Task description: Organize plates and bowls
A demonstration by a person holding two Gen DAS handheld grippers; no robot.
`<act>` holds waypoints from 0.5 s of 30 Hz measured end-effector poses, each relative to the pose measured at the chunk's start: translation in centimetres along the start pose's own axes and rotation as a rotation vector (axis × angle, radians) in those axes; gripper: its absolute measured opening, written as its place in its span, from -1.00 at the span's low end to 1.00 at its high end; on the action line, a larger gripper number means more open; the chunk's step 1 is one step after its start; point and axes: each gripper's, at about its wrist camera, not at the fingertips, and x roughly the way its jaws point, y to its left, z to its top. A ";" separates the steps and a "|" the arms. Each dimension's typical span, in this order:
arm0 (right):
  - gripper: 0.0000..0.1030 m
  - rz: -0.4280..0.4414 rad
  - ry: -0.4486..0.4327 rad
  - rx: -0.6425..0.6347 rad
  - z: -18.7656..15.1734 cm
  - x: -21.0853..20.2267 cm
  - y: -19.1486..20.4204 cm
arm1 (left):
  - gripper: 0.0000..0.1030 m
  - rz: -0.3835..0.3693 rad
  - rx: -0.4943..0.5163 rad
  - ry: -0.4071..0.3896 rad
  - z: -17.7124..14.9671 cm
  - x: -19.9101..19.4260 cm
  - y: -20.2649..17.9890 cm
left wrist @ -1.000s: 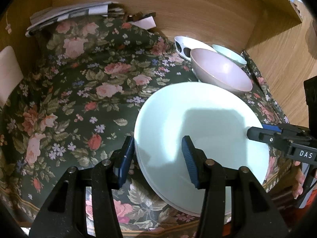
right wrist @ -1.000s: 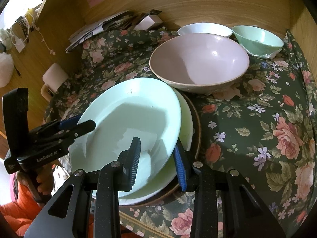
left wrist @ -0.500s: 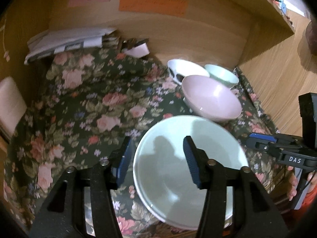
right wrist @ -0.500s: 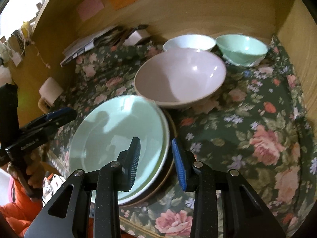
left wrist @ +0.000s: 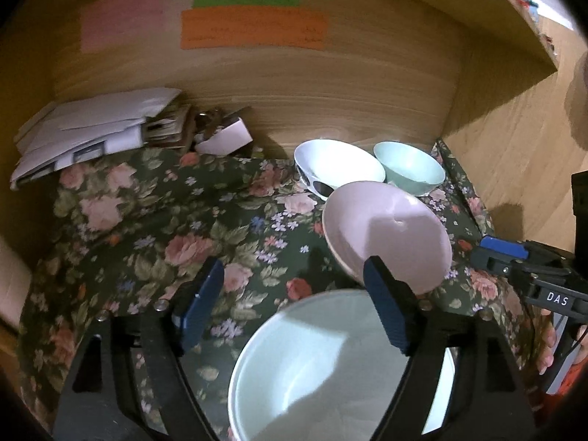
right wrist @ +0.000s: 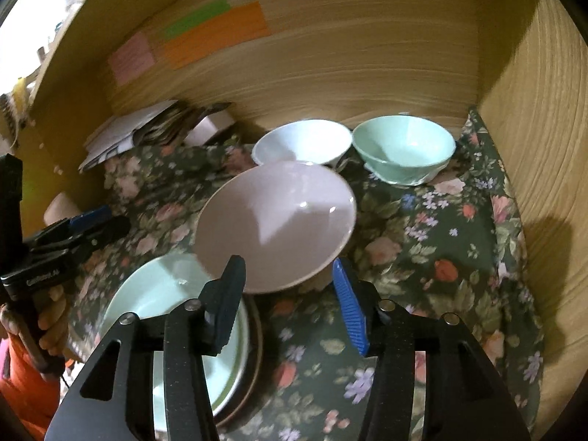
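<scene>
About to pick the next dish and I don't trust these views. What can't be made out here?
- Plate stack: how many plates; right wrist view shows only overlapping rims, and the right tongs cover part of it.
- Top plate: near edge cut off by the left wrist frame and left tongs.
- Pink bowl: its base is hidden; unclear whether its rim rests on the plates.
- White bowl: dark side markings partly hidden behind the pink bowl.

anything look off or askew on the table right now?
Nothing spilled or broken. The large pink bowl sits tilted, its near edge apparently overlapping the stack of pale green plates. The white bowl and mint green bowl stand level behind it.
</scene>
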 end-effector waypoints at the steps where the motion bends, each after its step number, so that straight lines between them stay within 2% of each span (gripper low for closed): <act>1: -0.10 -0.003 0.001 0.008 0.2 0.3 -0.4 | 0.53 -0.001 0.002 0.008 0.3 0.5 -0.1; 9: -0.10 -0.018 0.037 0.051 1.2 3.6 -2.6 | 0.53 -0.035 0.028 0.101 1.8 5.2 -1.1; 15: -0.10 0.010 0.080 0.081 1.2 6.0 -3.6 | 0.49 -0.043 0.056 0.158 1.9 8.0 -1.6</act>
